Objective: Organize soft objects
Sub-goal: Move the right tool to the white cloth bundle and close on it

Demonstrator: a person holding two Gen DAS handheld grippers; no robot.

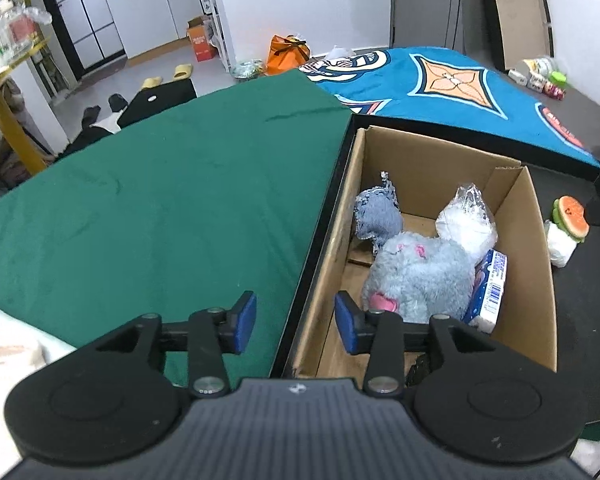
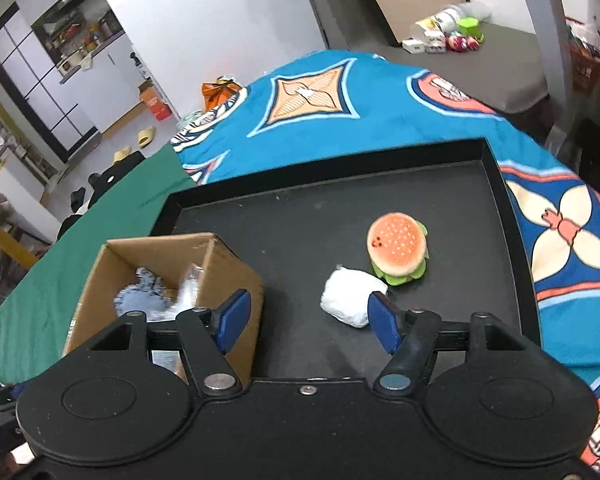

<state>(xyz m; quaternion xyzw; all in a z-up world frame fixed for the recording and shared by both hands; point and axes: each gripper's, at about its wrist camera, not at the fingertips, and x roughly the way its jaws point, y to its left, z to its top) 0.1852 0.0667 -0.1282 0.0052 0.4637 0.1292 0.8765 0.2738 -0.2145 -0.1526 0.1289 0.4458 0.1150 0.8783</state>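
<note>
A cardboard box [image 1: 539, 280] stands in a black tray [image 2: 339, 220]. In it lie a grey plush animal [image 1: 415, 276], a blue-grey cloth [image 1: 377, 220], a clear bag of white stuffing [image 1: 465, 220] and a blue-white packet [image 1: 489, 286]. A plush hamburger [image 2: 397, 246] and a white soft bundle [image 2: 349, 298] lie on the tray right of the box [image 2: 236, 276]. My left gripper [image 1: 296, 322] is open and empty above the box's left wall. My right gripper [image 2: 309, 320] is open and empty above the tray, its right finger beside the white bundle.
The tray rests on a bed with a green cloth [image 1: 160, 200] and a blue patterned blanket [image 2: 379, 112]. Beyond the bed are floor clutter, an orange bag [image 1: 288, 54], slippers [image 1: 182, 72] and small items on a grey surface [image 2: 447, 36].
</note>
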